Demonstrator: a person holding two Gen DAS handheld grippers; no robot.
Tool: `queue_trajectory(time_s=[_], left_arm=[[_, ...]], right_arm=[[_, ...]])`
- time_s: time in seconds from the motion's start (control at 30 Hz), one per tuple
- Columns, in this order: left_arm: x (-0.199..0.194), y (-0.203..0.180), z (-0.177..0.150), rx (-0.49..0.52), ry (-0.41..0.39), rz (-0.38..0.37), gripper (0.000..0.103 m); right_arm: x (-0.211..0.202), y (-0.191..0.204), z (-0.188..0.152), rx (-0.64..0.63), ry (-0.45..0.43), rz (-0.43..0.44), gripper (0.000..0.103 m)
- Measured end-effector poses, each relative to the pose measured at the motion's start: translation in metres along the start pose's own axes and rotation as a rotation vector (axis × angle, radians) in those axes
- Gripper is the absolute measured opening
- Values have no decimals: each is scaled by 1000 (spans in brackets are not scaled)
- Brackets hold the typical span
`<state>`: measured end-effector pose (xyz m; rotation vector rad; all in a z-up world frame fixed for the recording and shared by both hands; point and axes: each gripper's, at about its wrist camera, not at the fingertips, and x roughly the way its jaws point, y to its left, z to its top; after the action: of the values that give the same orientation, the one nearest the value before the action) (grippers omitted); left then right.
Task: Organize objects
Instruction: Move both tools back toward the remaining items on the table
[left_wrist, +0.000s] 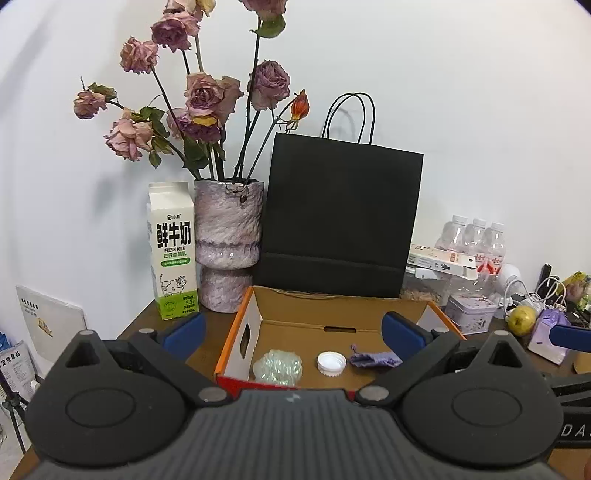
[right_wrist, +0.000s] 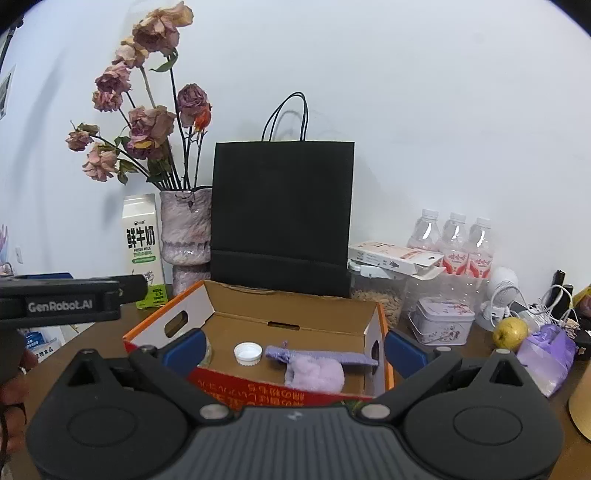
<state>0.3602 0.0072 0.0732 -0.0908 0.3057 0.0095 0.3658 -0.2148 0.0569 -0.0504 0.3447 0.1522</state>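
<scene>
An open cardboard box with an orange rim sits on the wooden table, also in the right wrist view. Inside lie a white bottle cap, a purple drawstring pouch, a clear greenish crumpled wrap and a fluffy lilac item. My left gripper is open and empty, just in front of the box. My right gripper is open and empty, its fingers straddling the box's near wall.
Behind the box stand a black paper bag, a vase of dried roses and a milk carton. To the right are water bottles, a tin, a yellow fruit, a purple bag and cables.
</scene>
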Motion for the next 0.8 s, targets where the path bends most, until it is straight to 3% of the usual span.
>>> queue_trajectory(time_s=[0.4, 0.8], left_arm=[[-43, 8, -19, 2, 17, -4, 103], [-85, 9, -60, 14, 48, -13, 103]], right_arm=[[-44, 1, -25, 31, -25, 32, 103], [-89, -4, -69, 22, -5, 32, 103]])
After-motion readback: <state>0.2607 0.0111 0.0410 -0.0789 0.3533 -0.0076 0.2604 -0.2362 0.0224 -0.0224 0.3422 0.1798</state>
